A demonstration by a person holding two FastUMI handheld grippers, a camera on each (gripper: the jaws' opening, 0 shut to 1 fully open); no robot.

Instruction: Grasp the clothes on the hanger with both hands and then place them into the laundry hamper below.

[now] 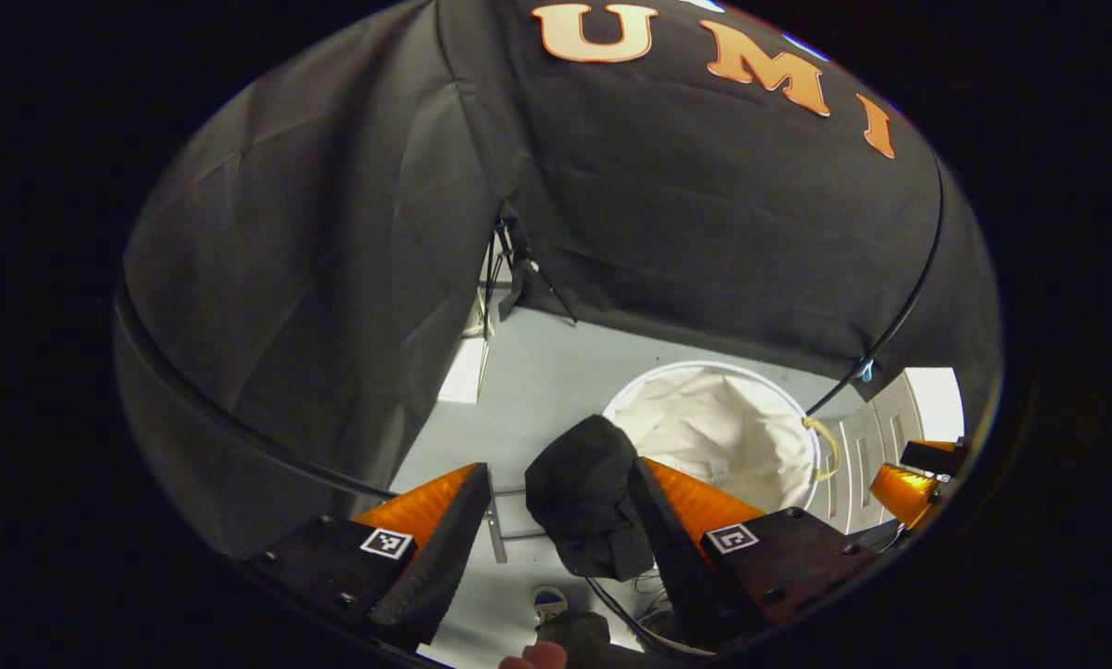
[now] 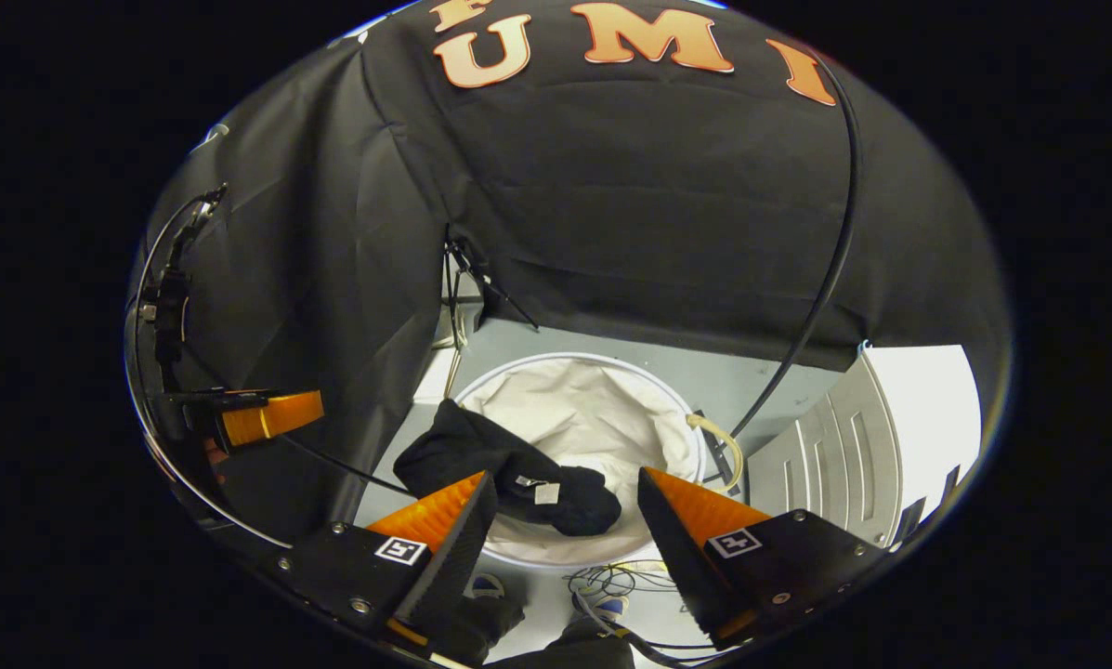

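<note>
Black garment (image 2: 509, 474) draped over hamper (image 2: 676, 418) rim.

The pale grey floor (image 2: 611, 372) carries a round laundry hamper (image 2: 579, 362) with a white rim and a white cloth liner, standing near the foot of the booth's black wall. Just beside the hamper a ribbed pale grey panel (image 2: 839, 446) lies on the floor, with a white patch of flooring beyond it, and a white block (image 1: 463, 372) sits by the corner where the wall cloths meet. Nearer the person, loose thin cables (image 2: 611, 581) trail in a tangle over the floor, and the toe of a shoe (image 1: 548, 602) rests on it close by.
</note>
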